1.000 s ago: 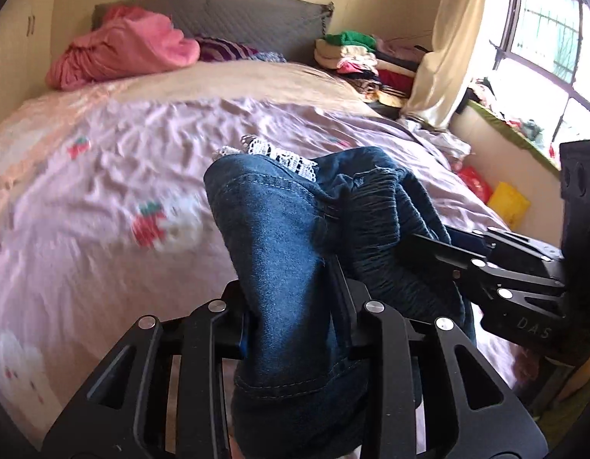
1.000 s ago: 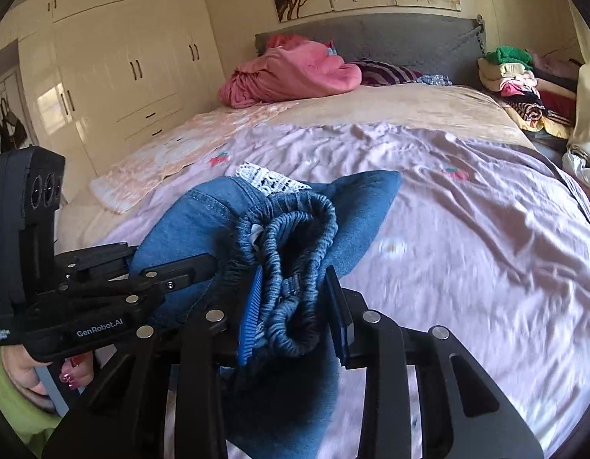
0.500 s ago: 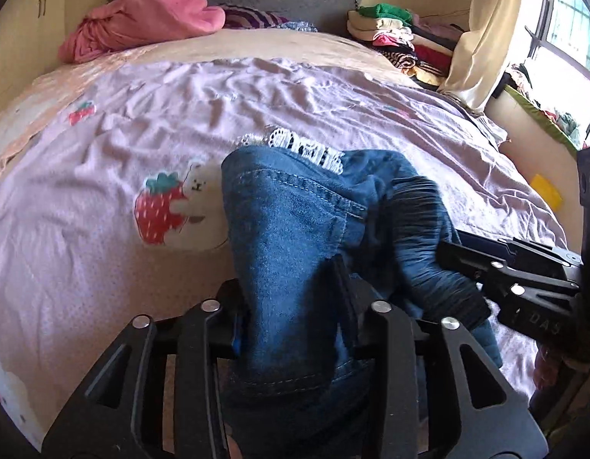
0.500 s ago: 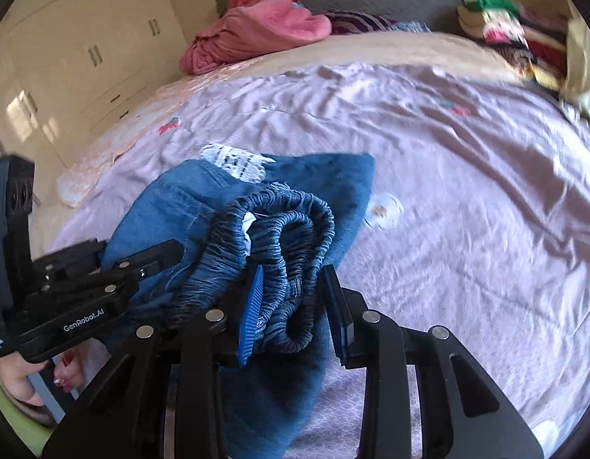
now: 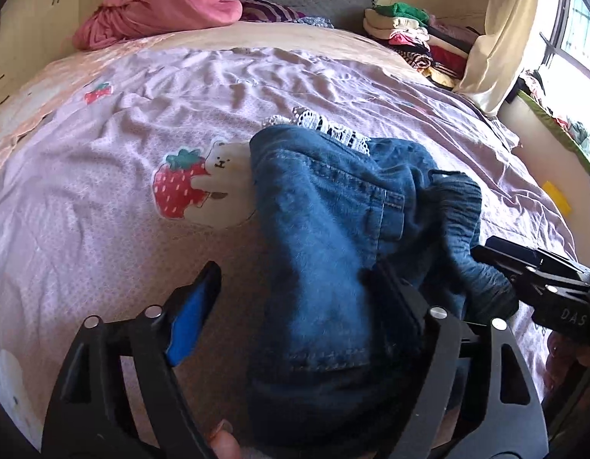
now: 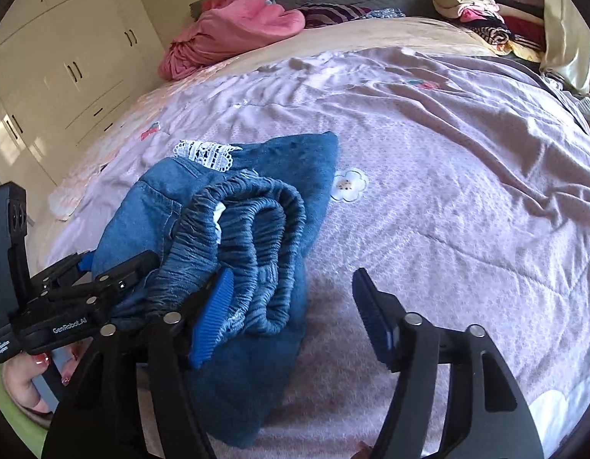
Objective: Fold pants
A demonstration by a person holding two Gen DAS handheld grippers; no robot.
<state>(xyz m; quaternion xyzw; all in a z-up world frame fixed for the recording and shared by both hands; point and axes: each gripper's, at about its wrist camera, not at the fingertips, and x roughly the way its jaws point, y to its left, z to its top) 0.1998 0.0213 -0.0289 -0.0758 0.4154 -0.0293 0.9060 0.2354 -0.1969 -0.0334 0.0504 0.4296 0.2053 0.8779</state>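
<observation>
Pants (image 5: 325, 229), blue denim with a lace trim, lie in a folded bundle on the near part of the lilac bedspread (image 5: 103, 252), just right of its strawberry print.

My worry is a snag as I pull away. In the left wrist view the cloth sits against my left gripper's (image 5: 295, 298) right finger, and in the right wrist view the gathered waistband (image 6: 249, 244) lies against the blue pad (image 6: 212, 317) of my right gripper (image 6: 295, 306). If either ribbed pad catches denim while I back off, the top layer could drag and the fold spill open.

Both sets of jaws are spreading, neither pinching. The bundle reaches in between the left gripper's fingers on their right side; it lies at the right gripper's left finger, bare bedspread filling the rest of that gap.
</observation>
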